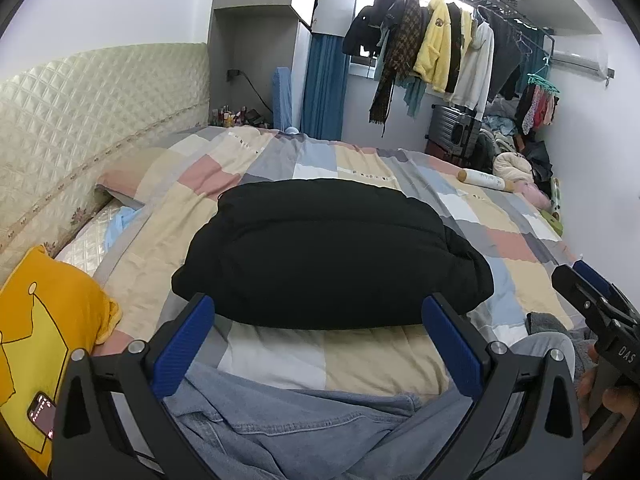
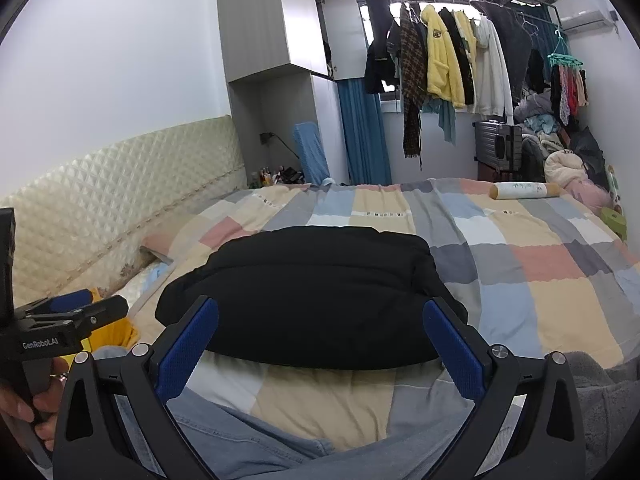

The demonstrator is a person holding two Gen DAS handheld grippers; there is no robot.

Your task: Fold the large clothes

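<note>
A black padded garment lies folded into a thick bundle in the middle of the bed; it also shows in the right wrist view. My left gripper is open and empty, just short of the bundle's near edge. My right gripper is open and empty, also at the bundle's near edge. A light blue denim garment lies crumpled under both grippers at the bed's near edge, and shows in the right wrist view. The right gripper's body appears at the right in the left wrist view.
The bed has a patchwork quilt and a quilted cream headboard at the left. A yellow pillow with a phone lies near left. A white roll sits far right. Hanging clothes and a suitcase stand behind.
</note>
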